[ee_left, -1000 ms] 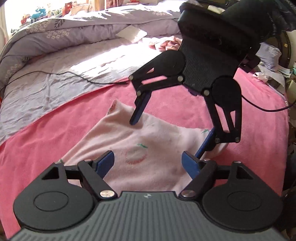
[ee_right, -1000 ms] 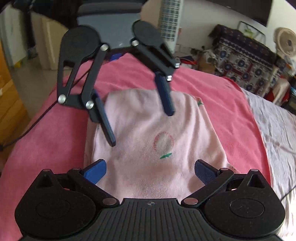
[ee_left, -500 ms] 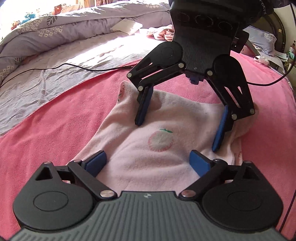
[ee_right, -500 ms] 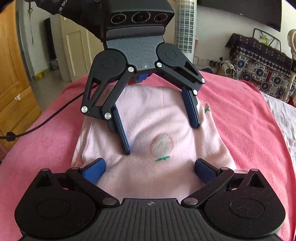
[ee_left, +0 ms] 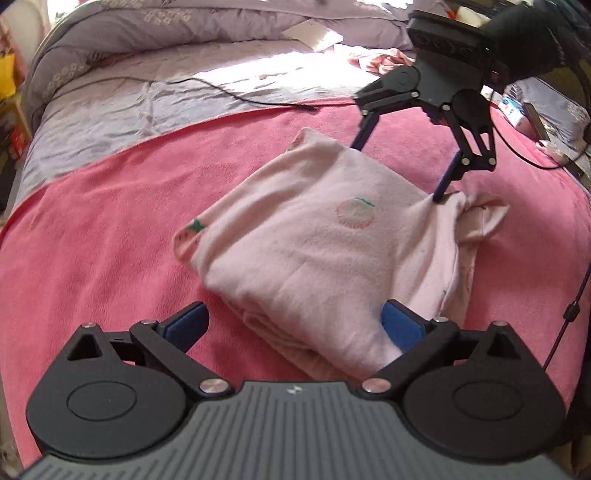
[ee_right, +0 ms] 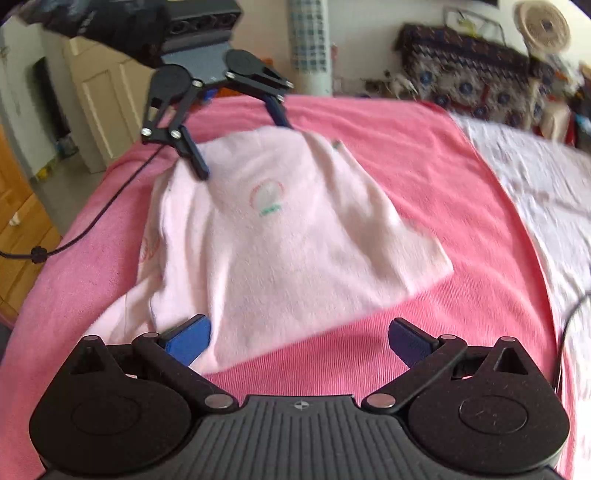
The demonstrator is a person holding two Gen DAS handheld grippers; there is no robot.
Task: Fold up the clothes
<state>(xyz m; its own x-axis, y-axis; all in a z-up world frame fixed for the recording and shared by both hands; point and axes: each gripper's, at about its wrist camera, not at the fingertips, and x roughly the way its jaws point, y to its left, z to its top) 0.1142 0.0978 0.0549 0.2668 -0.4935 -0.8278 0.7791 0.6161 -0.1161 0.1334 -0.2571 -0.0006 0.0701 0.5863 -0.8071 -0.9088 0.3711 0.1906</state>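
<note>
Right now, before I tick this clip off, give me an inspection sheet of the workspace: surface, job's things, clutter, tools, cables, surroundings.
Surface: pink fleece blanket over a bed, lilac quilt beyond.
Job's things: pale pink folded garment with strawberry print, lying flat on the blanket; loose flap at one corner.
Clutter: crumpled pink cloth and white paper on the quilt.
Tools: left tool open, jaws just widened, straddling the garment's near corner; right tool open, at the opposite end, holding nothing.
Cables: thin black cable across the quilt; another off the bedside.
Surroundings: cream door, wooden furniture, patterned cloth.
</note>
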